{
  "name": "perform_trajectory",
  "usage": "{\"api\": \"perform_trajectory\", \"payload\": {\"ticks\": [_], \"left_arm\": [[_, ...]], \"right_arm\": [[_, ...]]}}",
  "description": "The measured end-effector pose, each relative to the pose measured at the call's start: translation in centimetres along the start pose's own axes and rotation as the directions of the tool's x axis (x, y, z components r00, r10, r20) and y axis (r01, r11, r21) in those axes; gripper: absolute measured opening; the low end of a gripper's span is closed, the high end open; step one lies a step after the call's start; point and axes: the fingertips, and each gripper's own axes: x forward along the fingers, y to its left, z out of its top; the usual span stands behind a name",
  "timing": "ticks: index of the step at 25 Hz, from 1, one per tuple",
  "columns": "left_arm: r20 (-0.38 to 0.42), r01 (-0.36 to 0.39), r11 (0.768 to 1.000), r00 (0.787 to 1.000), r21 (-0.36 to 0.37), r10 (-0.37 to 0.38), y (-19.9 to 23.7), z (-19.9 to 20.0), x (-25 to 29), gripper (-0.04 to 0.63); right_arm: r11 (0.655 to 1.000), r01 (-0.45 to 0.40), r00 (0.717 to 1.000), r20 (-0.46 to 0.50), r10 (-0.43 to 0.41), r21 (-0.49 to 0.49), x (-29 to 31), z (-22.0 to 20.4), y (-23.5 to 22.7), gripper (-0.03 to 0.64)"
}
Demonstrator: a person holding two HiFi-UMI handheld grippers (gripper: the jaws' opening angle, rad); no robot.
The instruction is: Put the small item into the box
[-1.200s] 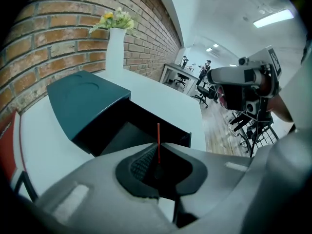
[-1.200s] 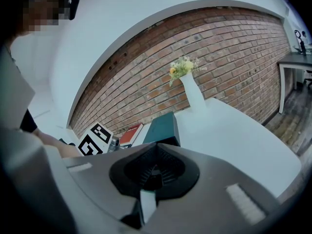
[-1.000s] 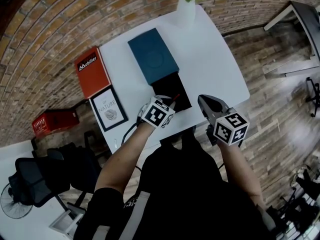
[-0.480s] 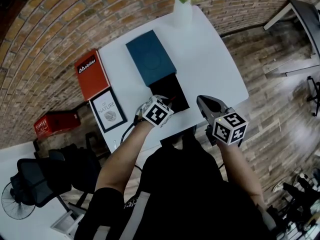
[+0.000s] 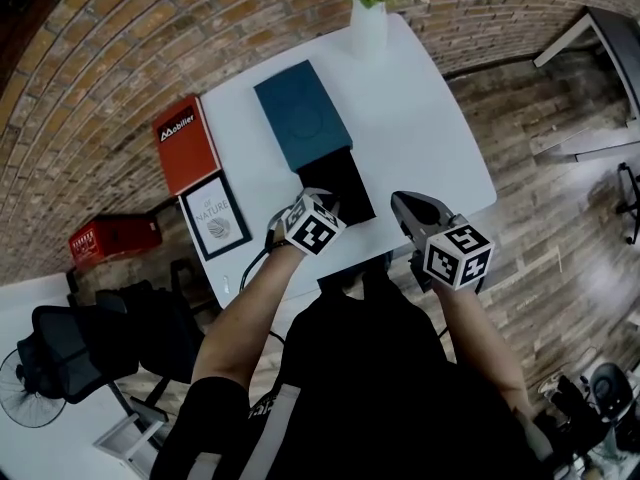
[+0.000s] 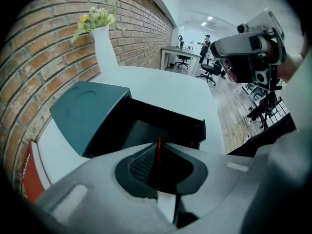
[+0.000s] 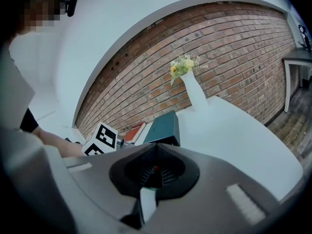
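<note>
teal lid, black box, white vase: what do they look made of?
The teal lid looks like matte rigid paperboard: flat, crisp edges, with a faint circle pressed into the top. The black box seems to be the same board, matte, with thin straight walls. The white vase is probably glazed ceramic, being smooth and opaque, but plastic can't be ruled out.

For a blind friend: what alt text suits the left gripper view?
The left gripper pinches a thin red item in front of an open black box with a teal lid, on a white table with a flower vase.
</note>
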Motion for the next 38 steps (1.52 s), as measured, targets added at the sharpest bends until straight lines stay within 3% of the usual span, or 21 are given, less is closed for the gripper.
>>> {"api": "perform_trajectory", "payload": {"ticks": [3, 5, 12, 17, 22, 26, 32, 38], "left_arm": [[0.012, -0.017, 1.000, 1.000, -0.020, 0.017, 0.3, 0.2, 0.0, 0.039], [0.017, -0.023, 0.999, 1.000, -0.023, 0.024, 0.3, 0.4, 0.1, 0.088], [0.075, -0.120, 0.992, 0.990, -0.051, 0.123, 1.1, 2.0, -0.5, 0.087], [0.159, -0.181, 0.972, 0.966, -0.146, 0.204, 2.6, 3.1, -3.1, 0.056], [0.259, -0.218, 0.936, 0.921, -0.276, 0.291, 4.2, 4.4, -7.4, 0.011], [0.324, -0.233, 0.912, 0.881, -0.338, 0.345, 5.0, 4.8, -10.8, 0.008], [0.432, -0.189, 0.905, 0.829, -0.380, 0.355, 5.5, 4.1, -15.4, 0.008], [0.542, -0.173, 0.903, 0.750, -0.394, 0.380, 6.1, 2.7, -21.3, 0.008]], "right_arm": [[1.000, -0.012, 1.000, -0.011, 0.012, -0.006, -0.1, 0.0, -0.2, 0.000], [1.000, -0.019, 1.000, -0.019, 0.019, -0.009, -0.2, -0.1, -0.5, 0.000], [0.998, -0.054, 0.998, -0.036, 0.053, -0.021, 0.0, 0.5, -1.6, 0.000], [0.995, -0.093, 0.995, -0.028, 0.092, -0.045, 0.5, 1.7, -1.3, 0.000], [0.988, -0.135, 0.991, -0.015, 0.134, -0.080, 0.7, 2.9, 0.0, 0.000], [0.984, -0.139, 0.990, -0.008, 0.139, -0.111, 1.4, 3.7, 0.9, 0.000], [0.979, -0.135, 0.991, -0.003, 0.136, -0.155, 2.6, 4.7, 4.0, 0.000], [0.964, -0.115, 0.992, 0.020, 0.123, -0.240, 2.9, 6.1, 8.5, 0.000]]}}
